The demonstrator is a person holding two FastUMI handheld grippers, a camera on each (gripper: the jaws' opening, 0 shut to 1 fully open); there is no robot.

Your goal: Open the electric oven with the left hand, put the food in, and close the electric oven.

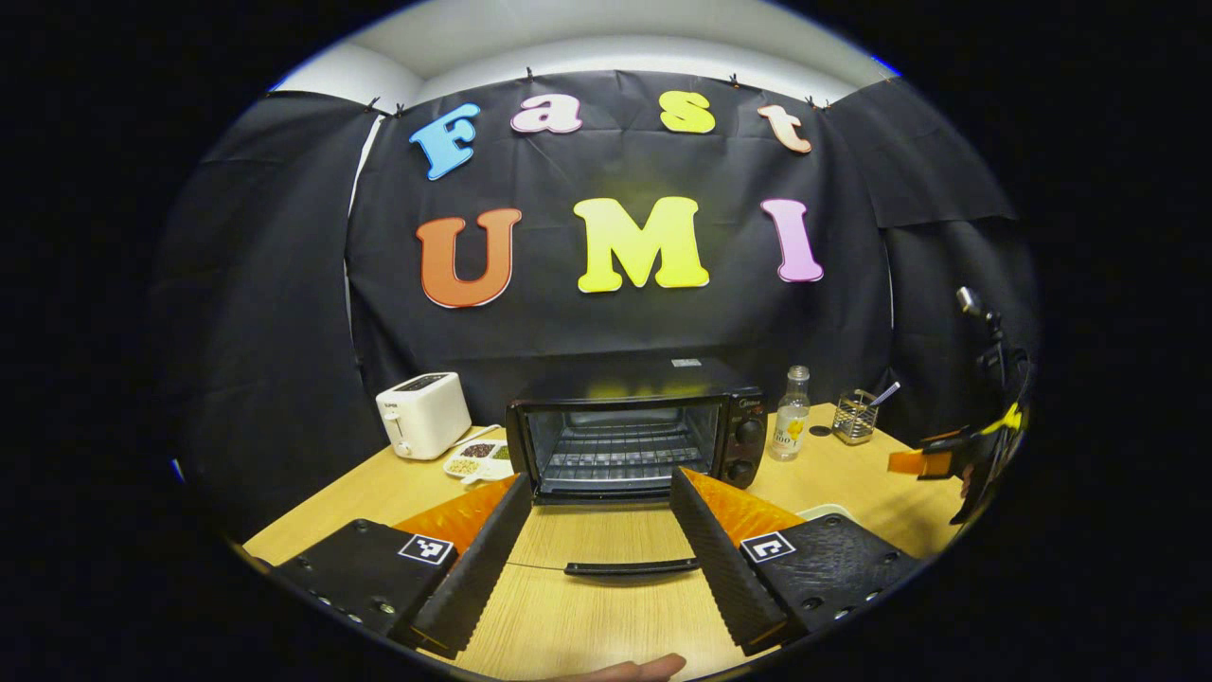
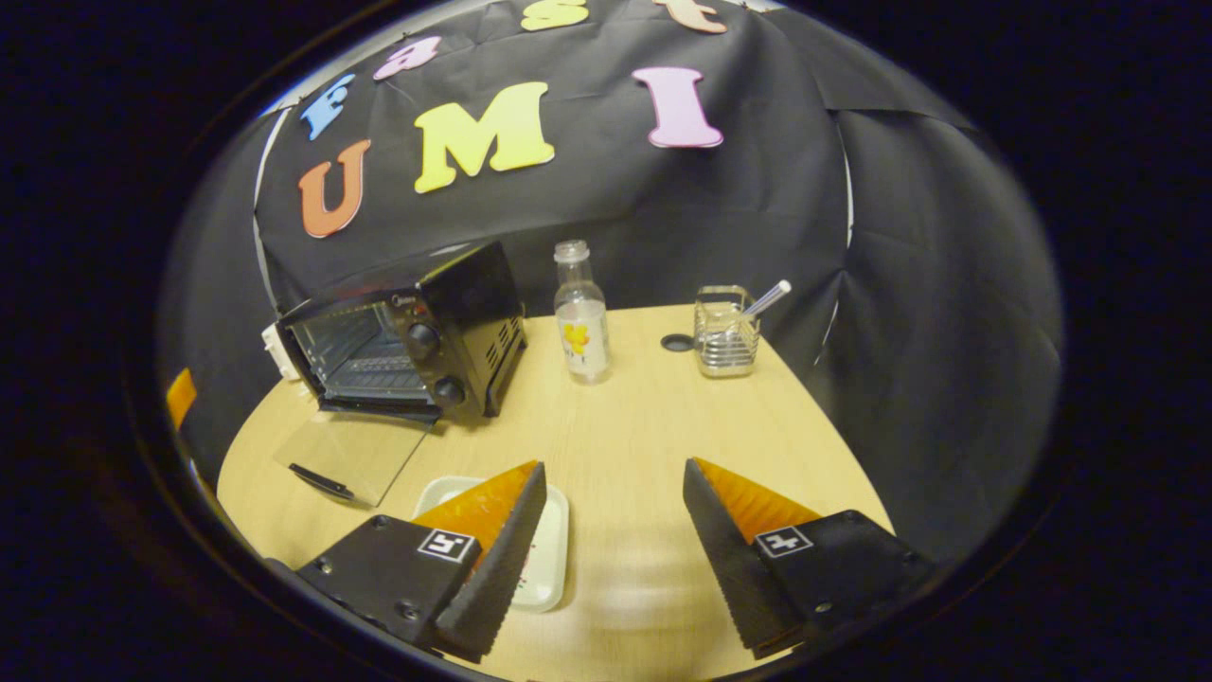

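The black electric oven [image 1: 630,426] stands at the back of the wooden table with its glass door [image 1: 606,545] folded flat toward me, handle [image 1: 631,568] at the near edge. The wire rack inside is bare. My left gripper [image 1: 601,475] is open, hovering over the lowered door, one finger on each side of it. My right gripper [image 2: 614,466] is open above the table, to the right of the oven [image 2: 407,336] and its door [image 2: 350,453]. A white tray [image 2: 549,535] lies under its left finger; what is on the tray is hidden.
A white toaster [image 1: 423,414] and a small dish of grains [image 1: 478,457] sit left of the oven. A clear bottle [image 2: 580,322], a black disc [image 2: 677,342] and a wire holder [image 2: 724,332] stand to its right. Black cloth walls close the table's back and sides.
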